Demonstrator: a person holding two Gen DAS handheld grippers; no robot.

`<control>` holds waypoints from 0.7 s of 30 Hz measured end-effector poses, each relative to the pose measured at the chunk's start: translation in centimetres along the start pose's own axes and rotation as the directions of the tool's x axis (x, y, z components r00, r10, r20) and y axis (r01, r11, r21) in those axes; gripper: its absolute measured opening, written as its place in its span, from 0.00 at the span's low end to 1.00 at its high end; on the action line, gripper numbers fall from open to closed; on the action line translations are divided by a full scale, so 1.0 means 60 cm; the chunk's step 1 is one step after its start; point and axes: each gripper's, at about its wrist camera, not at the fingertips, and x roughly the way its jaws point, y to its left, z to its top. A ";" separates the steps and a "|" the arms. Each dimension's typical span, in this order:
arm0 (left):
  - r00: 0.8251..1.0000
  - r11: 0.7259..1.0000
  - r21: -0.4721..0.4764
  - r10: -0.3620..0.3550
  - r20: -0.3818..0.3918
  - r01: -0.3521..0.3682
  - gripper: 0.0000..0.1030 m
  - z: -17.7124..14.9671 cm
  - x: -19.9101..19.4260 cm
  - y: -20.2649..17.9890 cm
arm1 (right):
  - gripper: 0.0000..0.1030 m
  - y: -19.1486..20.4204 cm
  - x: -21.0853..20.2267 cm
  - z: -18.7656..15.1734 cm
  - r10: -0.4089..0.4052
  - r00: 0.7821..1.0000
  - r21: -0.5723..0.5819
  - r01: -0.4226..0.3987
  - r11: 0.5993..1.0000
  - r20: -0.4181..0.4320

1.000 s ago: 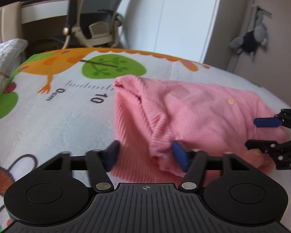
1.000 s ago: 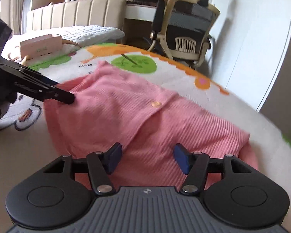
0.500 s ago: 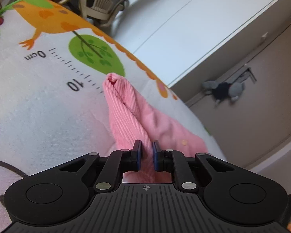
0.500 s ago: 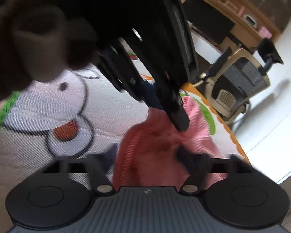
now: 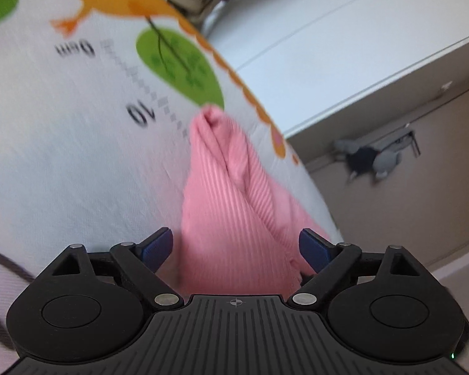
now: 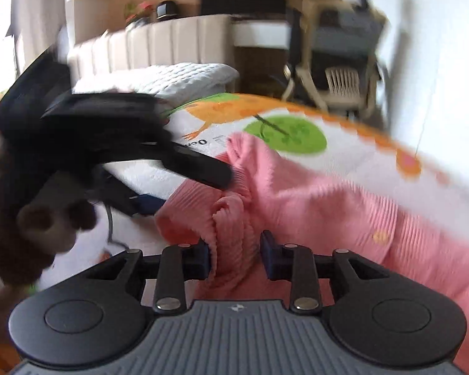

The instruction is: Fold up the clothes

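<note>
We are holding our left gripper (image 5: 236, 250) wide open, gripping nothing, with the pink cardigan (image 5: 231, 200) lying on the printed blanket (image 5: 78, 156), its long axis running far from the fingers. Our right gripper (image 6: 234, 254) is standing part open around a bunched fold, nearer the cloth.

We see a bed w/ a printed blanket (image 5: 62, 156): white, orange scalloped edge, green tree, orange bird, ruler marks "0cm" and "10". On it lies a pink ribbed garment (image 5: 231, 218), bunched into folds. A white quilted pillow (image 6: 184, 78) rests at the far end, near the headboard (image 6: 159, 43).
</note>
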 end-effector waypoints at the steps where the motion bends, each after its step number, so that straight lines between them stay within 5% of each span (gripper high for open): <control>1: 1.000 1.000 -0.003 0.006 -0.006 -0.006 0.50 0.002 0.007 -0.003 | 0.51 0.018 -0.007 -0.002 -0.031 0.999 -0.080 0.032 0.996 0.018; 2: 1.000 1.000 -0.006 0.012 -0.013 -0.012 0.29 0.005 0.013 -0.006 | 0.69 0.039 -0.017 -0.005 -0.056 0.997 -0.163 0.062 0.985 0.044; 4: 1.000 1.000 -0.016 0.009 0.003 -0.009 0.23 0.011 0.011 -0.012 | 0.80 0.075 -0.024 -0.015 -0.102 0.991 -0.292 0.122 0.949 0.083; 11: 0.999 0.998 -0.034 -0.051 0.015 0.052 0.21 0.010 -0.009 -0.051 | 0.80 0.126 0.042 -0.011 -0.216 0.969 -0.429 0.247 0.869 0.120; 12: 0.998 0.998 -0.014 -0.058 0.019 0.059 0.24 0.010 -0.014 -0.061 | 0.77 0.121 0.046 -0.007 -0.221 0.966 -0.414 0.258 0.873 0.136; 14: 0.996 0.996 0.038 -0.080 0.050 0.078 0.52 0.013 -0.034 -0.083 | 0.41 0.106 0.044 0.004 -0.218 0.964 -0.359 0.258 0.897 0.150; 16: 0.987 0.990 0.090 -0.118 0.108 0.109 0.60 0.019 -0.062 -0.107 | 0.24 0.081 0.026 0.014 -0.211 0.963 -0.273 0.251 0.929 0.165; 21: 0.932 0.966 0.188 -0.228 0.284 0.179 0.83 0.033 -0.129 -0.164 | 0.17 -0.029 -0.059 0.029 -0.246 0.940 0.042 0.244 0.969 0.238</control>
